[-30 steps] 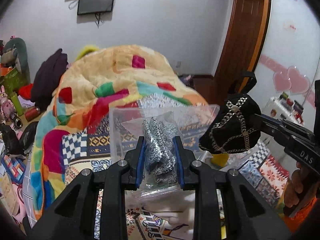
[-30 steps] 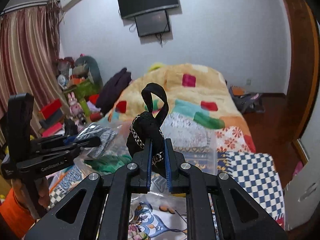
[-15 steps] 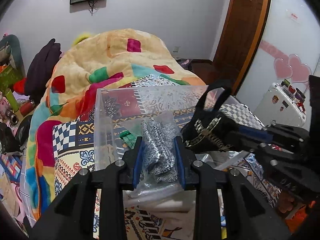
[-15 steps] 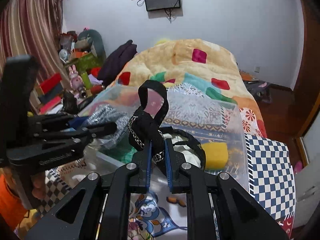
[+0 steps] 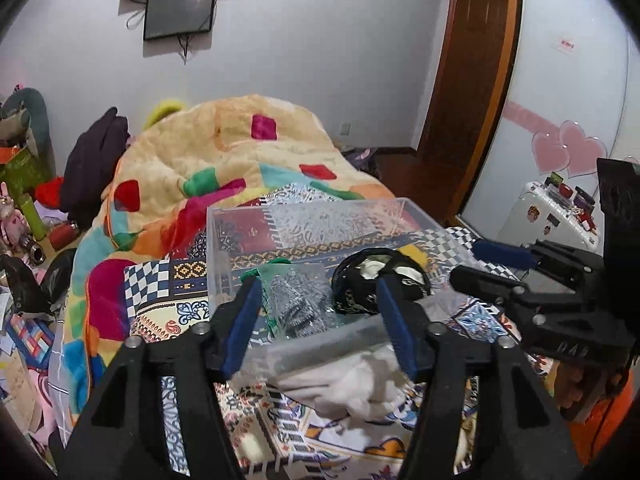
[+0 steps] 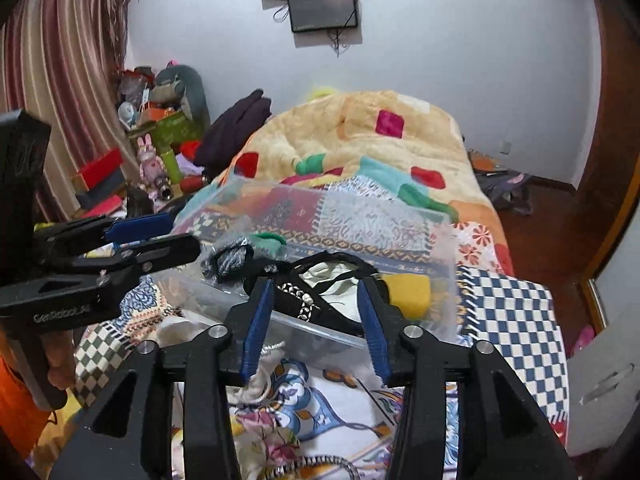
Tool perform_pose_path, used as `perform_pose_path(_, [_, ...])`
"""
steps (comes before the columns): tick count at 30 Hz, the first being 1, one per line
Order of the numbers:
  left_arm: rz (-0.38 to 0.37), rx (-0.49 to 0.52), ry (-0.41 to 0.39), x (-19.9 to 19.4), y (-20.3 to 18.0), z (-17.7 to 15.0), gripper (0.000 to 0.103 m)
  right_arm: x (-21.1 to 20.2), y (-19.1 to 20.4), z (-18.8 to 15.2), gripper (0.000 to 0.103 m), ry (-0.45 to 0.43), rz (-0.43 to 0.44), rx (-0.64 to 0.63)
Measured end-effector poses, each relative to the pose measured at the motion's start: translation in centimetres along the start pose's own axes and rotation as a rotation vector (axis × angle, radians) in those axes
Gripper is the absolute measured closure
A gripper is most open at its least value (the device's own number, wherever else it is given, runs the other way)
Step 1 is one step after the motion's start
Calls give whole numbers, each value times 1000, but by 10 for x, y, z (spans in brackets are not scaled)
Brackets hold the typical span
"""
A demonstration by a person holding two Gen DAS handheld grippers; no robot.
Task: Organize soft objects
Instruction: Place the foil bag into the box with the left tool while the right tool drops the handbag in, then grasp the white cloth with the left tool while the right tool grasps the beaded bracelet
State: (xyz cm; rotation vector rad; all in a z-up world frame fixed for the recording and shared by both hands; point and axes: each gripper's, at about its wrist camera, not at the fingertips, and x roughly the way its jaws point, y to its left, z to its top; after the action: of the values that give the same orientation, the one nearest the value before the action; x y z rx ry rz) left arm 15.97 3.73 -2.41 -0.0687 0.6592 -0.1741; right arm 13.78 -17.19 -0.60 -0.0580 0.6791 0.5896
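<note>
A clear plastic bin [image 5: 304, 220] [image 6: 440, 240] stands on the patterned bed. Inside lie a bagged grey knit item [image 5: 298, 300] [image 6: 230, 260], a black chain-trimmed bag [image 5: 360, 292] [image 6: 312, 304], a green cloth [image 6: 268, 242] and a yellow item [image 6: 410, 294]. My left gripper [image 5: 318, 292] is open and empty just above the bin's near rim, over the grey item. My right gripper [image 6: 316, 294] is open and empty over the black bag. Each gripper also shows in the other's view, the right one [image 5: 472, 262] and the left one [image 6: 172, 236].
A white cloth [image 5: 360, 384] lies on the bedspread just before the bin. A yellow patchwork blanket [image 5: 240, 152] is heaped behind it. Clutter and toys [image 6: 160, 152] crowd the left side by the curtain. A white suitcase [image 5: 548, 216] stands at the right.
Both grippers opened. The grey bagged item and the black chain bag dropped from the jaws into the bin. Both grippers pulled back slightly from the bin.
</note>
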Motion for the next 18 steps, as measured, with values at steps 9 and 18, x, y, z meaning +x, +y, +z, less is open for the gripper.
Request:
perform_pose_path(9, [21, 20, 9, -20, -9, -36, 29, -30, -13, -32, 38, -2, -34, 39])
perform_pose_path(18, [33, -34, 80, 1, -9, -66, 30, -18, -13, -79, 38, 124, -38, 58])
